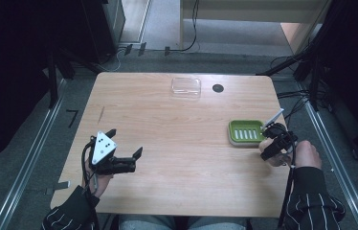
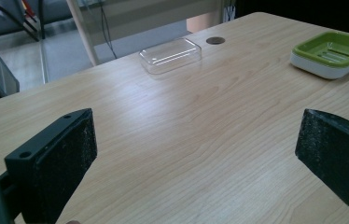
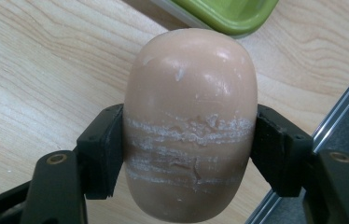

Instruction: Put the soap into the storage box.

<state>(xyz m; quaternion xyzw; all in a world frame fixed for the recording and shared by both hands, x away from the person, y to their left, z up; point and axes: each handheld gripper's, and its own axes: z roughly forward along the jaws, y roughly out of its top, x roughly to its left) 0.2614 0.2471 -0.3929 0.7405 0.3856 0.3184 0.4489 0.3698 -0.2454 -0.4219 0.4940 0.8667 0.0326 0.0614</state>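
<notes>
**Soap clamped in my right hand-held gripper, beside the green dish**

My right hand-held gripper (image 3: 189, 154) is clamped on a pale peach bar of soap (image 3: 191, 121). Its two black jaws press the bar's sides, one on each, and the rounded bar stands out well past them. White scuffed bands run across the soap's face at the level of the jaws. In the high view this right hand-held gripper (image 1: 274, 139) sits at the right edge of the worktop (image 1: 177, 143), with my right hand (image 1: 306, 154) just behind it and my striped sleeve (image 1: 311, 201) running back to the near edge.

Just to the left of that hand-held gripper lies the green soap dish (image 1: 246, 131), a slotted green tray on a white base. In the right gripper view its green corner (image 3: 228, 14) shows just beyond the soap; I cannot tell whether they touch.

My left hand-held gripper (image 1: 124, 148) is over the near left part of the worktop, its jaws wide apart and holding nothing. Through its own camera I see bare wood between the two black pads (image 2: 77, 154).

Toward the far edge, near the middle, lies a clear plastic lid (image 1: 186, 86). Just to its right is a small dark round disc (image 1: 218, 88) in the worktop surface.
</notes>
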